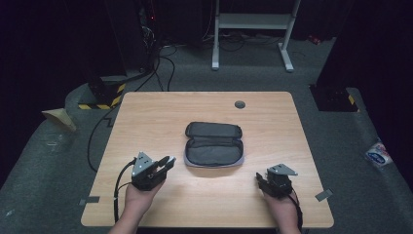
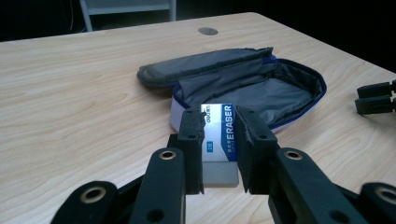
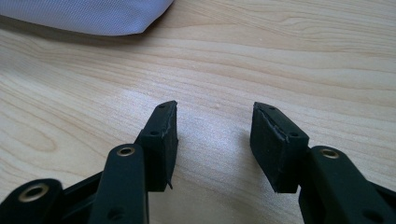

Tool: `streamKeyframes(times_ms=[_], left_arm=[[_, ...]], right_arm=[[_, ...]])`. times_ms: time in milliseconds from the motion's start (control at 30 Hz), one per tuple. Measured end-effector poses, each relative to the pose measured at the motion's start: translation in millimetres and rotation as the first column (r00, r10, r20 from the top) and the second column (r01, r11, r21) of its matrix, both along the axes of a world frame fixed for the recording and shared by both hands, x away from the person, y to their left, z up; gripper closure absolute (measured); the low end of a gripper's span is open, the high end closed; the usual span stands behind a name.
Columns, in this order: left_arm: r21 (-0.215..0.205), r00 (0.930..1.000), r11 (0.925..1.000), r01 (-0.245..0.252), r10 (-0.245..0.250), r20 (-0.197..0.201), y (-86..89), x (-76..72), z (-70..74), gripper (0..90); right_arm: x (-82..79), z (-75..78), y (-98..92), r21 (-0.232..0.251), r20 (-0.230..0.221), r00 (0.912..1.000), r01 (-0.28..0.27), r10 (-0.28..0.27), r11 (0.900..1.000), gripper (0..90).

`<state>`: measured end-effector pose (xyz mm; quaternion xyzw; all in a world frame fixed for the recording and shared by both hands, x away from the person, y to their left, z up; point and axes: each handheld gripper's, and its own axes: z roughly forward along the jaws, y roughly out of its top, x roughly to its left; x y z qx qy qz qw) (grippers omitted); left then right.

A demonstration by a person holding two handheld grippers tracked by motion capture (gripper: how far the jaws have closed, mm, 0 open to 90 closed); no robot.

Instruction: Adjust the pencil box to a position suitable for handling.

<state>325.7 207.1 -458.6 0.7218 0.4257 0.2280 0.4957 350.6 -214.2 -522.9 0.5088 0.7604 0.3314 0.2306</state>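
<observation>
Left of the open grey fabric pencil case on the wooden table, my left gripper pinched a white, blue-sleeved eraser, while my right gripper stood half-open and empty near the case's right.

a dark lab: lone wooden table, floor cables, hazard tape.

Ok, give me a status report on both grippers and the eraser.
Left gripper shut on white eraser in blue-and-white sleeve. Right gripper open, empty, above wooden table. Open grey fabric pencil case ahead, path clear.
</observation>
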Motion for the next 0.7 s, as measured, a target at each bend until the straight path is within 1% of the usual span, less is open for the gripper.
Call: streamKeyframes(times_ms=[33,167,333,400,500,600,700], left_arm=[[-0.004,1.0000,1.0000,0.000,0.000,-0.001,-2.1,1.3,0.9,72.8],[0.004,0.9999,0.9999,0.013,-0.013,0.010,-9.6,7.2,4.9,72.8],[-0.005,0.9998,0.9999,0.014,-0.014,0.017,-16.7,13.6,10.2,72.8],[-0.003,0.9997,0.9998,0.018,-0.018,0.020,-17.4,14.6,10.9,72.8],[-0.011,0.9995,0.9997,0.022,-0.022,0.022,-22.8,20.1,13.2,72.8],[-0.008,0.9993,0.9996,0.027,-0.027,0.026,-26.5,23.5,15.5,72.8],[-0.015,0.9993,0.9995,0.028,-0.027,0.027,-29.0,26.8,17.1,72.8]], right_arm=[[0.1,0.0,-0.3,-0.002,0.000,1.0000,-0.003,0.003,1.000,50.8],[0.2,0.0,-0.4,-0.002,0.000,1.0000,-0.004,0.004,1.000,50.9],[0.4,-0.1,-0.3,-0.002,0.000,1.0000,-0.004,0.004,1.000,50.8],[0.6,-0.2,-0.3,-0.004,0.002,1.0000,-0.005,0.005,1.000,50.8],[0.6,-0.2,-0.3,-0.004,0.001,1.0000,-0.005,0.005,1.000,50.8],[0.6,-0.1,-0.2,-0.003,0.001,1.0000,-0.004,0.004,1.000,50.8],[0.8,-0.2,-0.4,-0.005,0.002,1.0000,-0.007,0.007,1.000,50.8]])
